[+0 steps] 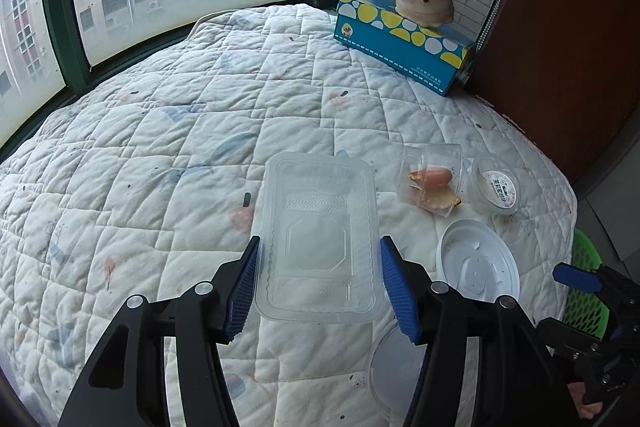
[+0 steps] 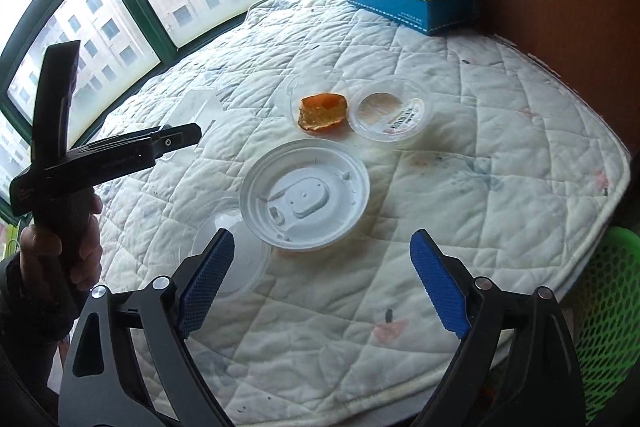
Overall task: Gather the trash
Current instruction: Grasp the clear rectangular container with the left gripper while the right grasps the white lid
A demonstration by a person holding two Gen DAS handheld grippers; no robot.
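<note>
1. The clear tray [image 1: 320,239] is held between the jaws of the left gripper [image 1: 318,291], whose blue pads press its two long sides; it appears lifted off the quilt [image 1: 160,147].
2. The tray is judged very light, thin and flexible: its walls would bow under a hard squeeze, and the smooth plastic could slip. A hold across the rim, where it is stiffest, is judged best.
3. Just right of it lie a tipped clear cup [image 1: 432,183] with orange scraps inside, a small labelled tub [image 1: 496,185] and a white lid [image 2: 305,193], all light and easily crushed.
4. A clear lid [image 2: 228,251] lies flat on the quilt, touching the white lid's edge; being thin, it is best taken by its rim.
5. The right gripper [image 2: 322,283] hangs over the quilt near the white lid, jaws wide and empty.
6. A green basket [image 2: 608,315] stands beside the bed.
</note>
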